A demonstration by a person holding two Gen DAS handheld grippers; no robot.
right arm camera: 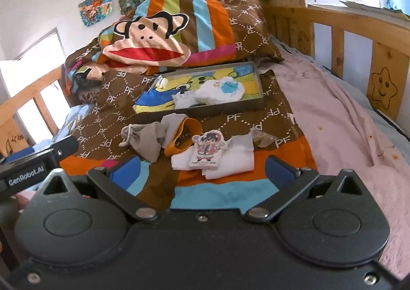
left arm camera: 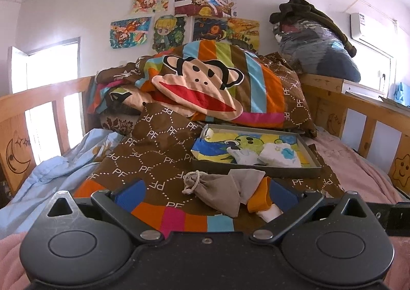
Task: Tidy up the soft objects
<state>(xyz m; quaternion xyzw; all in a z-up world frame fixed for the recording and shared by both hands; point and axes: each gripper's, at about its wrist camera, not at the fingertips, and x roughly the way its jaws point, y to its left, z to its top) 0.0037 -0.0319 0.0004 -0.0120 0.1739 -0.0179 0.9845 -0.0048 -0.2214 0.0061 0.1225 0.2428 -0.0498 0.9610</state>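
Left tool (left arm camera: pixel 205 194): fingers apart, holding nothing.
Right tool (right arm camera: pixel 202 169): fingers apart, holding nothing.
Pouch (left arm camera: pixel 215 189): grey, on the quilt (left arm camera: pixel 153 146), just ahead of the left tool; long axis runs left-right.
Cloth (right arm camera: pixel 215 162): white, folded, directly ahead of the right tool, a card (right arm camera: pixel 206 153) lying on it.
Nearer hand: left for the pouch, right for the cloth.
Tray (right arm camera: pixel 205 110): just beyond both items, its near wall facing the tools; partly filled.
Room: open blanket (right arm camera: pixel 346 123) to the right; wooden rail (right arm camera: pixel 358 41) bounds that side.

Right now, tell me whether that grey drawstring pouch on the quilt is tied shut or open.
Tied shut. The grey pouch lies slumped on the quilt, its neck gathered tight by the cord.
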